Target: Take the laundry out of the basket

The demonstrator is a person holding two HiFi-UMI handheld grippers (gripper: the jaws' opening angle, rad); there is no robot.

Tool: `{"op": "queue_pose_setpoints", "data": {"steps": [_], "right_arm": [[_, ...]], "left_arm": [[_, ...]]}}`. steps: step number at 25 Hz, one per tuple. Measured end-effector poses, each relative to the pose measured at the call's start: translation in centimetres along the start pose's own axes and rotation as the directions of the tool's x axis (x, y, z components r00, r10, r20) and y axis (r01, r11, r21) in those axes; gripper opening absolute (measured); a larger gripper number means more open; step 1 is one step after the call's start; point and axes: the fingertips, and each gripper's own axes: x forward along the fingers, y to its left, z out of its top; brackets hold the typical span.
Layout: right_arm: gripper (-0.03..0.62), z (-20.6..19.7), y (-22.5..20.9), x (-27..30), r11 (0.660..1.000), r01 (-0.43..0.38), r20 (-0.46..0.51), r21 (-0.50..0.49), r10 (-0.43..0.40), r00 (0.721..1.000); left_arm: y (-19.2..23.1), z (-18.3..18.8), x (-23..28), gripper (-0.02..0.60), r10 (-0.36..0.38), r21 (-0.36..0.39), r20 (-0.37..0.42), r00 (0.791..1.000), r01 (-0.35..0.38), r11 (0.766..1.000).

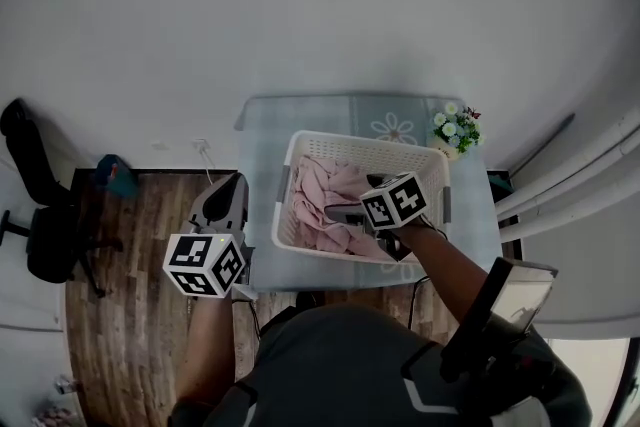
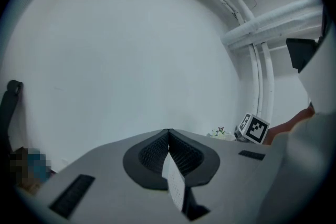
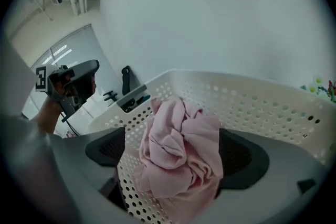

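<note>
right tongs [image 1: 350,213] spread over the pink laundry [image 1: 325,195], grab not yet made
the white perforated laundry basket [image 1: 365,143] sits by the near edge of the worktop [image 1: 300,115], with the pink garment crumpled inside it, heaped toward its left wall. the right tongs are down in the basket, released and wide apart, a bunched fold of the cloth between the pads but not pinched. the left tongs [image 2: 168,136] are clenched, holding none of the laundry, beyond the worktop's left edge. this looks like the pick-up step: next the right tongs must clamp a thick fold and lift it clear of the rim without dragging the basket.
</note>
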Motion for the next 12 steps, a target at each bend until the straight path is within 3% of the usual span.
{"op": "queue_pose_setpoints", "data": {"steps": [6, 12], "right_arm": [[0.555, -2.3, -2.0, 3.7, 0.999, 0.049, -0.138, -0.001, -0.049, 0.989], [0.561, -4.7, -1.9, 8.0, 0.997, 0.06, -0.273, -0.04, -0.069, 0.96]], "left_arm": [[1.6, -3.2, 2.5, 0.009, -0.036, -0.015, -0.077, 0.996, 0.035, 0.999], [4.0, -5.4, 3.4, 0.009, -0.05, -0.041, -0.127, 0.991, 0.045, 0.998]]}}
